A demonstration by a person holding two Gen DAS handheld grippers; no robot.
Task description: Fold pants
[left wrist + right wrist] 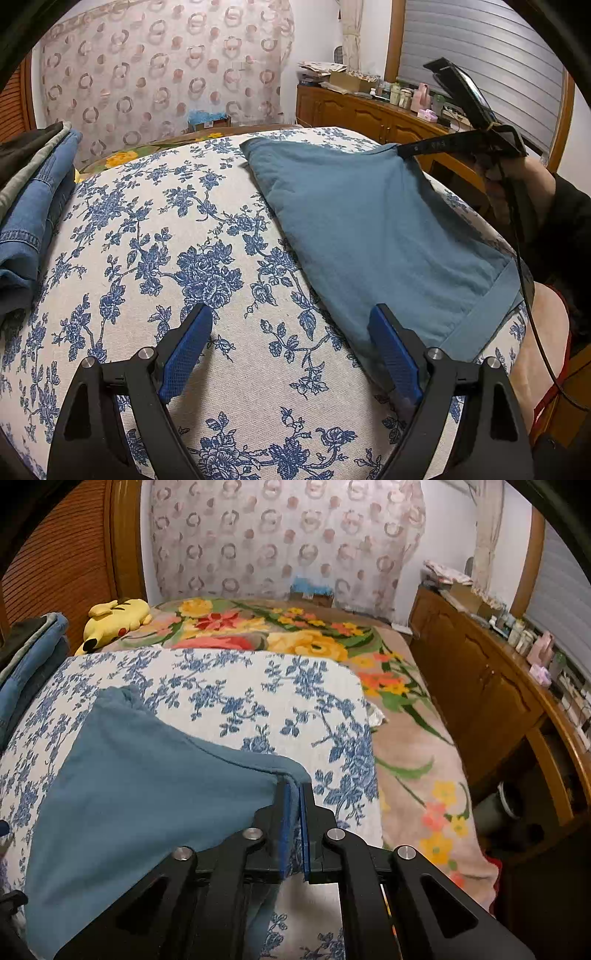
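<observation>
Teal-blue pants [373,236] lie folded on a blue-flowered cloth [207,266], at the right of the left wrist view. My left gripper [291,314] is open and empty, low over the cloth, its right finger touching the pants' near edge. My right gripper [294,782] is shut on a corner of the pants [147,794] and lifts that corner off the cloth [258,694]. In the left wrist view the right gripper [402,149] shows pinching the far right corner.
A stack of folded jeans and dark clothes [33,206] sits at the left edge. A flowered blanket [406,738] covers the bed beyond, with a yellow plush toy [114,622]. A wooden cabinet [491,686] with bottles runs along the right.
</observation>
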